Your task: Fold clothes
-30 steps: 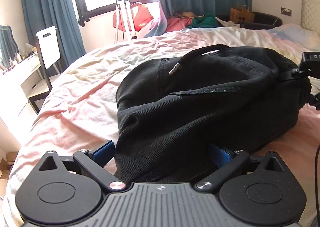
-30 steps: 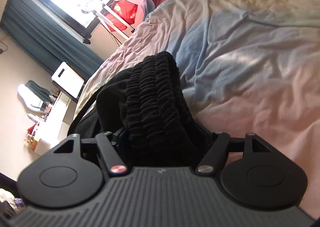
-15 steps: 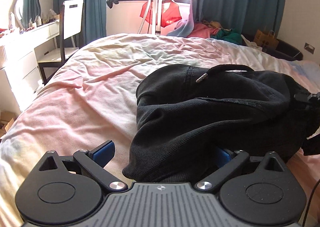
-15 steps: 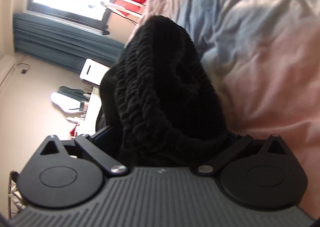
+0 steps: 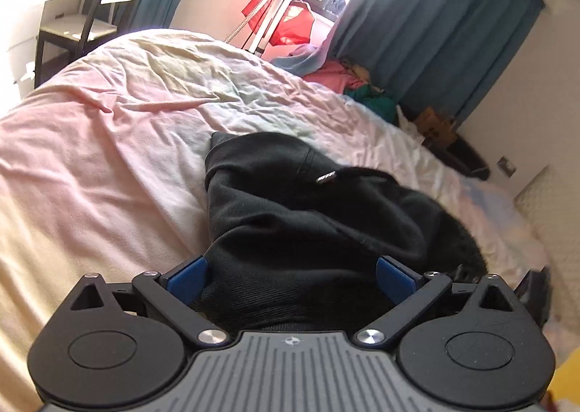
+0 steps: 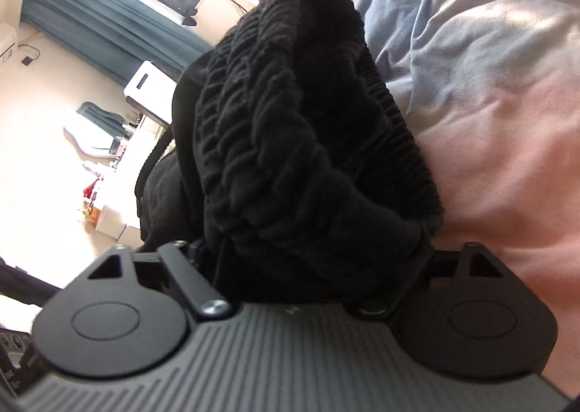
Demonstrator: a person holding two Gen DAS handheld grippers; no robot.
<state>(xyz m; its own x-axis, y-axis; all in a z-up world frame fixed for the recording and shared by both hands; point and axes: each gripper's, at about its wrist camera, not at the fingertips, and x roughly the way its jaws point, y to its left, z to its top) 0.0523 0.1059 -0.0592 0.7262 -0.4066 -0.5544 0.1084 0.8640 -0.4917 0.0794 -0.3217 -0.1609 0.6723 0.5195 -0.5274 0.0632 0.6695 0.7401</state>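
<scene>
While both grippers, left (image 5: 290, 276) and right (image 6: 315, 252), clench the black ribbed fabric garment (image 5: 308, 216), it bunches over the pink bed (image 5: 90, 172), ready for folding.

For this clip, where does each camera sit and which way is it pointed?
Left wrist: on the left gripper, looking across the bed toward the window; its blue pads flank the black garment.
Right wrist: on the right gripper, rolled sideways, filled by the garment's ribbed elastic band.
Shared: the black garment, bed, teal curtains, red cloth.
</scene>
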